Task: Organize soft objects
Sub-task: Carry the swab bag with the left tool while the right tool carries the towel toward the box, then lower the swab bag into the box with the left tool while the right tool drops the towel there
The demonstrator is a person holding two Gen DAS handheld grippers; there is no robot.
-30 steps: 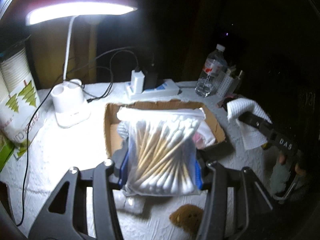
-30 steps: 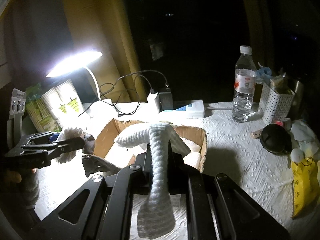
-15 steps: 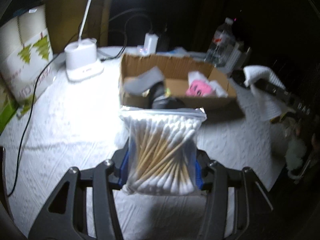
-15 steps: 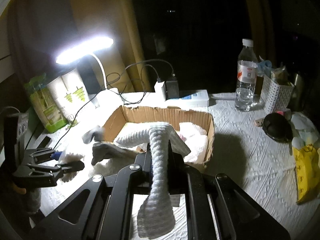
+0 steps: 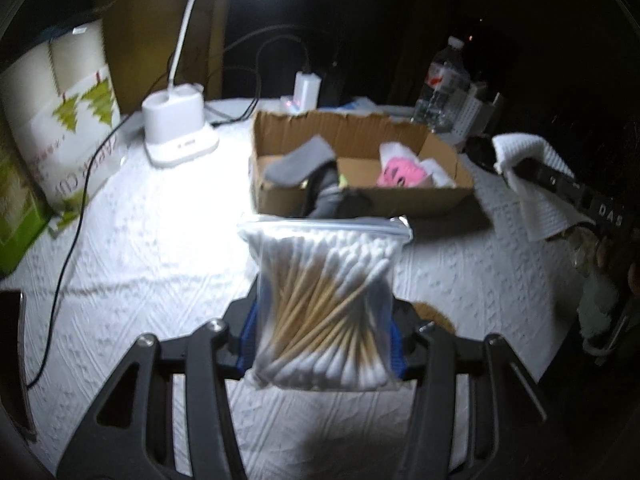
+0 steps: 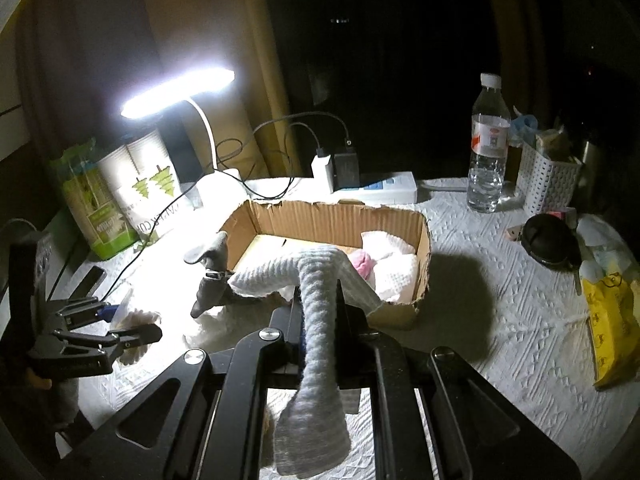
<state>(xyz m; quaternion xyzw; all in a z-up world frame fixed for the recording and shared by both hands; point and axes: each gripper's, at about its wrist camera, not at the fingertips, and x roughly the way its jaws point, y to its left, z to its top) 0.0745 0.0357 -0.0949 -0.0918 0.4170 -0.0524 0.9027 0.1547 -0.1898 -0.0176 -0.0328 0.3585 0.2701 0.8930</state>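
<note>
While the left gripper (image 5: 324,344) has its jaws clenched on a clear bag of cotton swabs (image 5: 325,308), the right gripper (image 6: 318,332) is clamped tight on a white waffle cloth (image 6: 320,320), ends draping fwd & back. Cardboard box (image 5: 404,200) sits at 12 o'clock of both, w/ grey sock (image 5: 300,162), pink item (image 5: 400,172) inside. Lamp base (image 5: 178,130) at 11 on white surface (image 5: 152,240); water bottle (image 6: 489,148) at 1.
</note>
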